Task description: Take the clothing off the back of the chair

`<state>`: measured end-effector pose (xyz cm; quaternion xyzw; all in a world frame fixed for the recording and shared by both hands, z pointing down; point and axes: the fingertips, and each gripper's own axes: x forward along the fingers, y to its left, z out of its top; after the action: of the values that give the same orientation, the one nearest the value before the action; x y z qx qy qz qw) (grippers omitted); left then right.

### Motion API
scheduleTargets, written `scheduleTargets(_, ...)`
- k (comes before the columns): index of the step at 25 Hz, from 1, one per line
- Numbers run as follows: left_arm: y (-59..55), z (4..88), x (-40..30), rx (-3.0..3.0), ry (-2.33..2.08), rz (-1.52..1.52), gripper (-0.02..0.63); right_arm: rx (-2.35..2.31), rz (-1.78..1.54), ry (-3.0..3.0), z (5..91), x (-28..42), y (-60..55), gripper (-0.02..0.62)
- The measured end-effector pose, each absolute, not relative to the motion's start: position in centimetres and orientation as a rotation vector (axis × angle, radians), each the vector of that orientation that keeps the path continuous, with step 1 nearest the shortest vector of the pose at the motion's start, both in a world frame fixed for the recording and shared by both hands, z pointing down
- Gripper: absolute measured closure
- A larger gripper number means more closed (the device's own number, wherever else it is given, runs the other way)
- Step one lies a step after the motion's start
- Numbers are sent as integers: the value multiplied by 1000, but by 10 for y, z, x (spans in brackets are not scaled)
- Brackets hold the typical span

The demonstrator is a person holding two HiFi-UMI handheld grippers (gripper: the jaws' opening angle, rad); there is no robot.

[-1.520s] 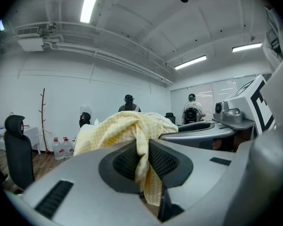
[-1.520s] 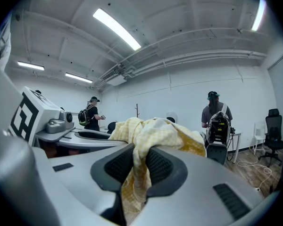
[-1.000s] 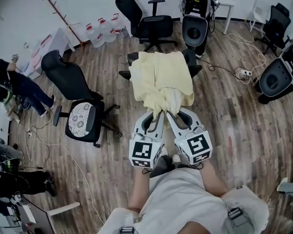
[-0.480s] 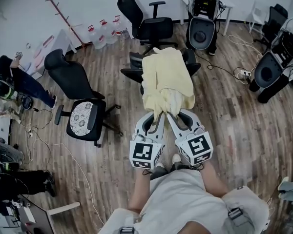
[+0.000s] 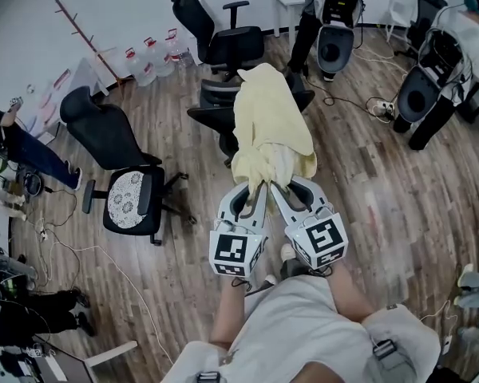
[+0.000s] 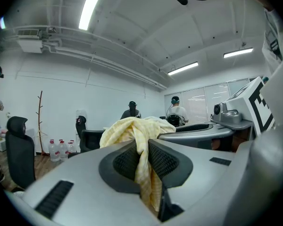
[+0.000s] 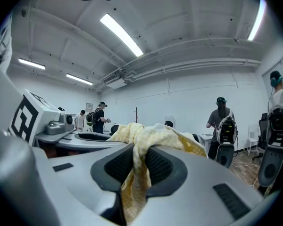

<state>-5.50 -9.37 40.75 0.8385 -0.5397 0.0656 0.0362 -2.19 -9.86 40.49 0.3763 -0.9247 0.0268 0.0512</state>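
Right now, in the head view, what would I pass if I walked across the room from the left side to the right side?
black chair with the patterned seat → yellow clothing → round black machine

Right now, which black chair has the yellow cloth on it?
The middle office chair: the yellow garment drapes over its back. The left chair and rear chair have none.
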Motion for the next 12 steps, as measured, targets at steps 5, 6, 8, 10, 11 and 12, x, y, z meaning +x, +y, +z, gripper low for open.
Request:
scheduleTargets(5, -69, 406, -59, 2599, -1616, 185, 538, 1183, 79, -2795, 403, -25, -73, 514)
scheduleTargets(6, -64, 406, -59, 2605, -1609, 180, 538, 1191, 77, -2792, 403, -26, -68, 514)
scheduleTargets(8, -56, 405, -60, 2615, -1596, 171, 538, 1206, 71, -2788, 402, -26, -59, 514)
scheduleTargets(10, -47, 406, -61, 2624, -1583, 164, 538, 1219, 65, -2785, 402, -27, -50, 515)
scheduleTargets(11, -42, 406, -61, 2628, -1577, 160, 538, 1224, 63, -2782, 402, -27, -45, 515)
scheduleTargets(12, -37, 406, -62, 2632, -1572, 158, 538, 1229, 63, -2780, 402, -27, -40, 515)
